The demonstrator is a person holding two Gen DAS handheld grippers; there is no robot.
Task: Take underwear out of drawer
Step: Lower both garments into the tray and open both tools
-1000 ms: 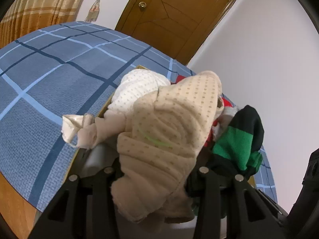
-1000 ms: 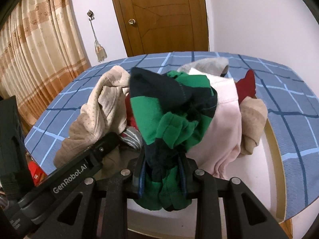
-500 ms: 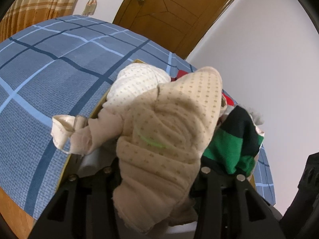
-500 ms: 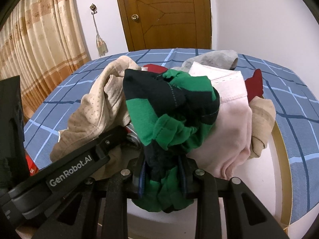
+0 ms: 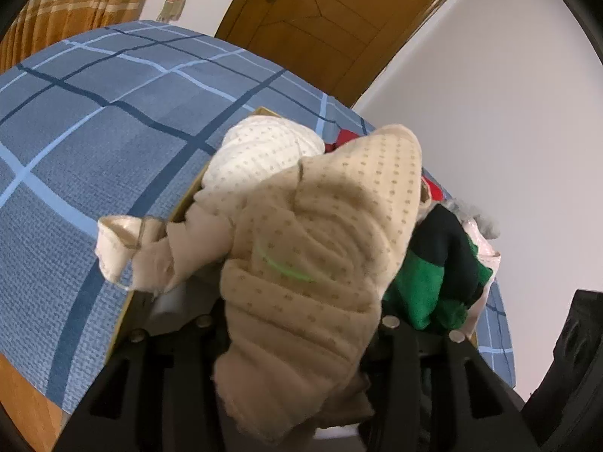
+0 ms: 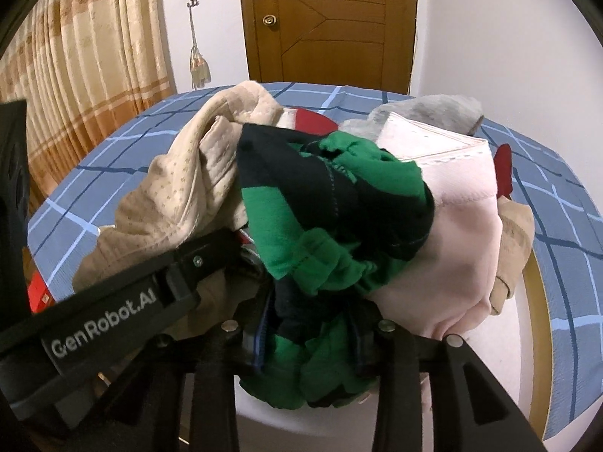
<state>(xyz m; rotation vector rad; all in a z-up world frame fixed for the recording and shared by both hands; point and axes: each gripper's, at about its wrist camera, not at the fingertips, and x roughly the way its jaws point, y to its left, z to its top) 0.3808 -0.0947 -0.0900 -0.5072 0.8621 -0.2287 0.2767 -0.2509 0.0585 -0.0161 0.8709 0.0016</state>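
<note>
Beige dotted underwear [image 5: 320, 245] is bunched between the fingers of my left gripper [image 5: 297, 301], whose jaws are opening; the cloth hides the fingertips. From the right wrist, the same beige piece [image 6: 181, 188] hangs over that gripper's black body [image 6: 113, 324]. Green and black striped underwear [image 6: 331, 203] fills the gap of my right gripper [image 6: 309, 301], whose jaws are opening too, and it leans on the pile. Both hover over the drawer [image 6: 535, 301], which has a wooden rim and a white inside.
The drawer holds more clothes: a pink garment [image 6: 452, 233], a white dotted one [image 5: 260, 150], grey [image 6: 433, 109], red and tan pieces. A blue plaid bedcover [image 5: 94, 143] lies around it. Beyond stand a wooden door [image 6: 331, 22], curtains [image 6: 75, 56] and a white wall.
The right gripper's fingers stand wider apart around the green cloth than before. Both grippers have dipped slightly toward the pile; both garments stay between their fingers.
</note>
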